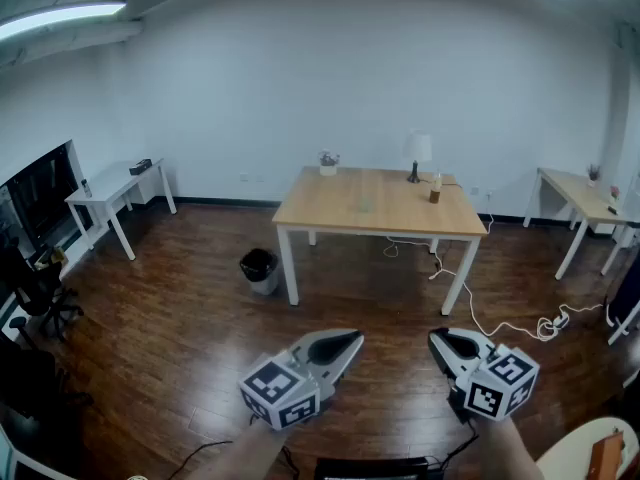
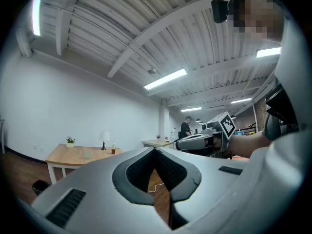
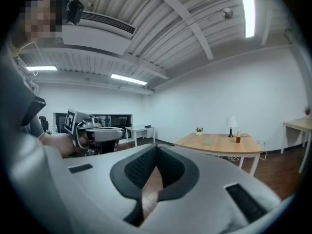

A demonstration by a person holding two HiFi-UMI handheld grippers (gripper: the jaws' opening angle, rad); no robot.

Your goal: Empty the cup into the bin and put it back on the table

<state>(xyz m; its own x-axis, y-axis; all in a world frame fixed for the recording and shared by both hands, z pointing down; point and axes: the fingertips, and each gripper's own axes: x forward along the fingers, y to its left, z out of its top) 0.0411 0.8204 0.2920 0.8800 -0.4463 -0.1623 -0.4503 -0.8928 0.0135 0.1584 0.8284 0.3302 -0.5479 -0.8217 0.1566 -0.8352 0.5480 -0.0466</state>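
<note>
Both grippers low in the head view, side by side, well apart from table (image 1: 330, 211).
L gripper (image 1: 352, 341): jaws pressed together, nothing betw. them.
R gripper (image 1: 437, 338): same, tips meet, holds nothing.
Cup (image 1: 367, 206): small, pale, hard to make out; stands on tabletop nr centre.
Lamp (image 1: 420, 153), plant (image 1: 328, 161), bottle (image 1: 435, 192) along table's far edge.
Bin (image 1: 260, 268) on floor (image 1: 180, 338), just beside table's front-left leg.
Cable (image 1: 500, 326) trails on floor from under table to the right.
</note>
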